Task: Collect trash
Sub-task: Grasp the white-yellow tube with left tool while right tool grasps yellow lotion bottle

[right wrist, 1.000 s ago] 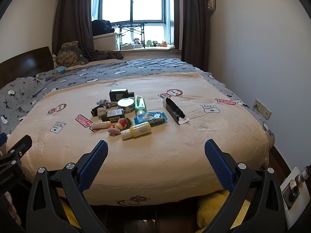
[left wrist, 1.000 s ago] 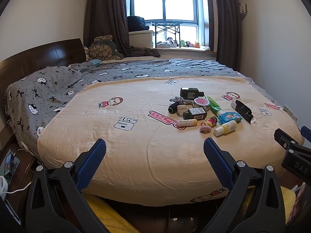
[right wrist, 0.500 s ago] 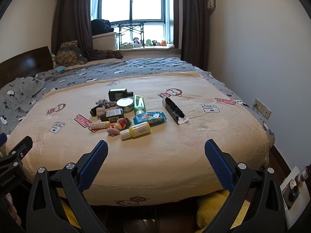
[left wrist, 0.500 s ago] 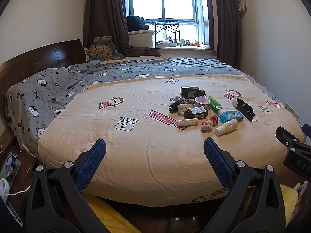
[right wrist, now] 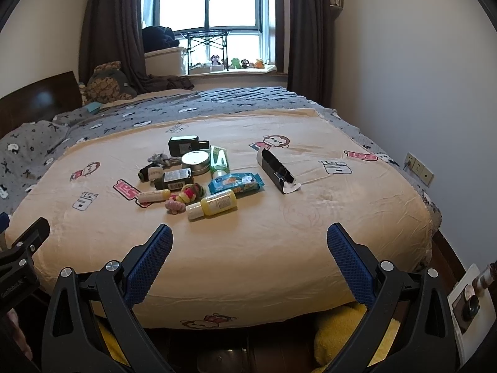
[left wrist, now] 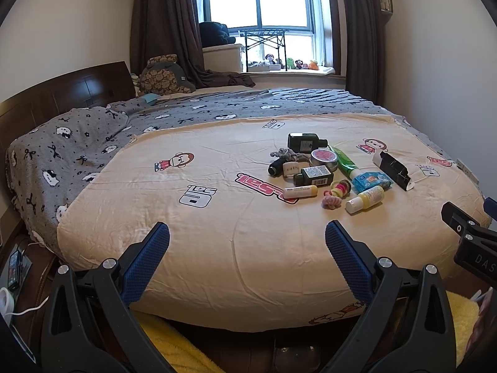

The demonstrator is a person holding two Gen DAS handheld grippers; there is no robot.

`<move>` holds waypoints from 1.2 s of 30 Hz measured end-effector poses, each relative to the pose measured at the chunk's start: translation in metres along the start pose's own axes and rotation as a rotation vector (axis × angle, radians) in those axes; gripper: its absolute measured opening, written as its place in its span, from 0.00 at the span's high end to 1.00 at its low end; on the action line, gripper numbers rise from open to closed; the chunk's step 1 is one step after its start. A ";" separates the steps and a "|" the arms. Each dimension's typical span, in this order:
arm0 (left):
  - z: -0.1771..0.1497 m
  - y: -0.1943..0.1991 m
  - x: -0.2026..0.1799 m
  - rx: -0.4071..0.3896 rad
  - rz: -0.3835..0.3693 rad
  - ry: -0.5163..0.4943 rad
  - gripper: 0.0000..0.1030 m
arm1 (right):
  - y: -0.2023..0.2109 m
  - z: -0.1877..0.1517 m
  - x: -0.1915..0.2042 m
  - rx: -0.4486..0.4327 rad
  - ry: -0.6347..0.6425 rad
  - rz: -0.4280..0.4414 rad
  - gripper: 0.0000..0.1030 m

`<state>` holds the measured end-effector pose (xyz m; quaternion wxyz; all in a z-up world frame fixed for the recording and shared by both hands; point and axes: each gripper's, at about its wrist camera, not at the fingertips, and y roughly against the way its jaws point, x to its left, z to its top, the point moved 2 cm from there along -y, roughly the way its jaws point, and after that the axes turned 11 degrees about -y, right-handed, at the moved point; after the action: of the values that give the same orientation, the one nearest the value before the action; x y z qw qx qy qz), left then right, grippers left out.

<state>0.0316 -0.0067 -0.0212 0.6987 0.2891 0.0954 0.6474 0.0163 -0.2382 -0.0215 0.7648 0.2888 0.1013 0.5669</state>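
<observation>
On the cream cartoon-print blanket [right wrist: 248, 248] that covers the near half of the bed lies a cluster of small things, at about 11 o'clock from the right gripper [right wrist: 249, 239] and about 1 o'clock from the left gripper [left wrist: 247, 237]. At the near edge of the cluster a yellow bottle [right wrist: 214, 205] with a white cap lies on its side, touching a pink and yellow hair tie bundle [right wrist: 184, 197] at its 9 o'clock. Just beyond the bottle rests a blue wipes packet [right wrist: 236, 183], and at 3 o'clock from the packet an opened black carton [right wrist: 275, 168] lies apart from the rest, its white flap toward the cameras. A small cream tube [right wrist: 153, 195], a dark bottle with a white label [right wrist: 175, 178], a round tin [right wrist: 195, 161], a green tube [right wrist: 218, 161] and a dark rectangular bottle [right wrist: 184, 146] fill the farther part of the pile, close together.

Both grippers hover short of the bed's near edge, well apart from the pile, each with its blue-padded fingers spread wide and nothing between them. Beyond the blanket a grey patterned cover [left wrist: 217, 105] runs to the window [left wrist: 257, 0] at 12 o'clock.
</observation>
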 end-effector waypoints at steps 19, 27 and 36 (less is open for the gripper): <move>-0.010 -0.120 -0.001 0.105 -0.021 -0.042 0.08 | -0.150 -0.022 0.015 0.162 0.059 0.170 0.05; -0.005 -0.158 -0.011 0.154 -0.068 -0.068 0.08 | -0.176 -0.021 0.037 0.173 0.124 0.204 0.07; 0.006 -0.204 -0.033 0.188 -0.169 -0.034 0.13 | -0.195 -0.018 0.043 0.173 0.192 0.191 0.14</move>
<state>0.2031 -0.0387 -0.1321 0.7223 0.3552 0.1676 0.5692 0.1801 -0.2299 -0.1371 0.6663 0.3066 0.1945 0.6514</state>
